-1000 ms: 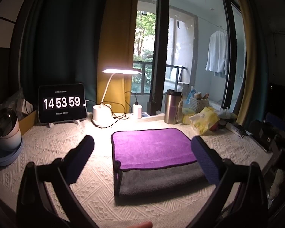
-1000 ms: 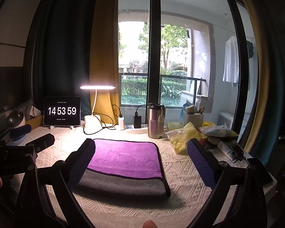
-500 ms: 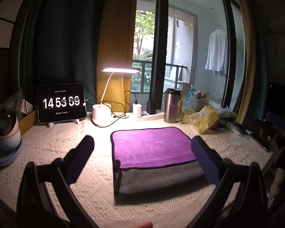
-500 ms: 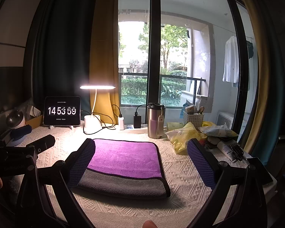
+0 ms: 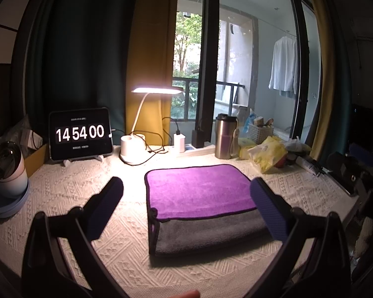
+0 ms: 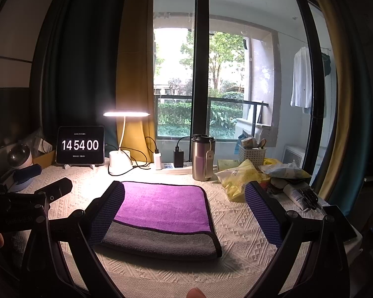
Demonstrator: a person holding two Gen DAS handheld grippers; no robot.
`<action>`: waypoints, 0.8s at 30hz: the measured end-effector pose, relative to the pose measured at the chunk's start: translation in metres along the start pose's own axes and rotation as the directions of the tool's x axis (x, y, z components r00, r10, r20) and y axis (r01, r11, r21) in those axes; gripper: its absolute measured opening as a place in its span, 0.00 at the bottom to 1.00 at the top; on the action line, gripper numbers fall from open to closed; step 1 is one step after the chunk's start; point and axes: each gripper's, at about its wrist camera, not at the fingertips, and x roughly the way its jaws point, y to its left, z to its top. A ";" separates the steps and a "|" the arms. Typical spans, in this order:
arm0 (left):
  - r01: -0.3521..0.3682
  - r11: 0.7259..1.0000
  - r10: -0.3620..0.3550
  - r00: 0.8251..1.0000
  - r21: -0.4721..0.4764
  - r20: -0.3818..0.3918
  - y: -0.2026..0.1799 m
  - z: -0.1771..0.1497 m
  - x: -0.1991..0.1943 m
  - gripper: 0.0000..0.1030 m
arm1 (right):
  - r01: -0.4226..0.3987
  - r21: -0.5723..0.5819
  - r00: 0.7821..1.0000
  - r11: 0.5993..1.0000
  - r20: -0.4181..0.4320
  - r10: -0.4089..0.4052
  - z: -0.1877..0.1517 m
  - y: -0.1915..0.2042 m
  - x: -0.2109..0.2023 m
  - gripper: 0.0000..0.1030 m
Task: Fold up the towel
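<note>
On a cream knitted tablecloth (image 5: 92, 181) beneath a lit desk lamp (image 5: 146, 114), a folded purple-and-grey towel (image 5: 201, 198) lies flat. Both the left gripper (image 5: 186, 208) and right gripper (image 6: 184, 211) hover above it with fingers spread wide, holding nothing. Behind, a tablet clock (image 6: 80, 145) reads 14 54 00.
</note>
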 end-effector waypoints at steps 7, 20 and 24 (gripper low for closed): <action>-0.001 1.000 0.001 1.000 0.002 -0.002 0.000 -0.001 0.001 1.00 | 0.002 0.004 1.000 1.000 -0.005 -0.002 -0.002 -0.003 0.002 0.97; -0.002 1.000 0.003 0.997 0.016 -0.073 -0.001 -0.010 0.021 1.00 | 0.004 0.022 0.998 1.000 -0.055 -0.003 -0.012 -0.013 0.016 0.97; -0.006 1.000 0.009 0.993 0.025 -0.115 -0.003 -0.016 0.033 1.00 | 0.001 0.031 0.996 1.000 -0.087 0.002 -0.018 -0.015 0.027 0.97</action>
